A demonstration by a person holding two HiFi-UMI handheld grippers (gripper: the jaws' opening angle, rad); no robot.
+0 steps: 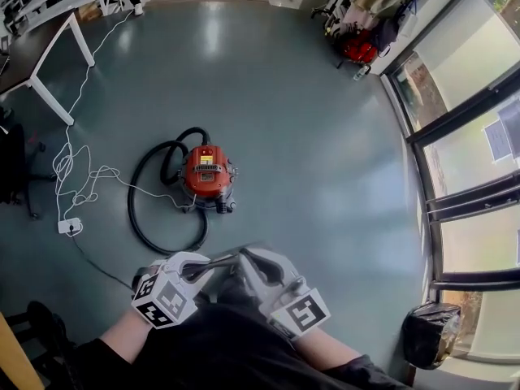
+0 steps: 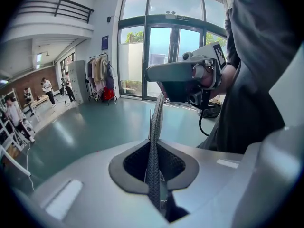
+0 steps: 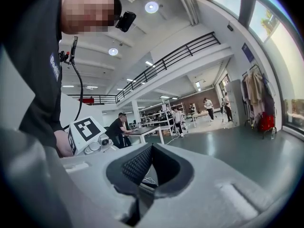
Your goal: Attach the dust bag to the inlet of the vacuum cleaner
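Observation:
The red vacuum cleaner (image 1: 207,173) stands on the grey-green floor with its black hose (image 1: 150,210) looped round it. It is well ahead of both grippers, which I hold close together at my body, tips almost meeting. My left gripper (image 1: 215,265) (image 2: 153,146) is shut on a thin grey woven strip of fabric (image 2: 154,141), seen edge on. The strip rises towards the right gripper (image 2: 151,73); I cannot tell whether it is the dust bag. The right gripper (image 1: 253,260) (image 3: 151,148) is shut, and nothing shows between its pads.
A white table (image 1: 49,43) stands at the far left, with white cables and a power strip (image 1: 69,226) on the floor beside it. A black bag (image 1: 431,331) sits by the glass wall at the right. Clothes and a red bag (image 1: 361,47) lie at the back right.

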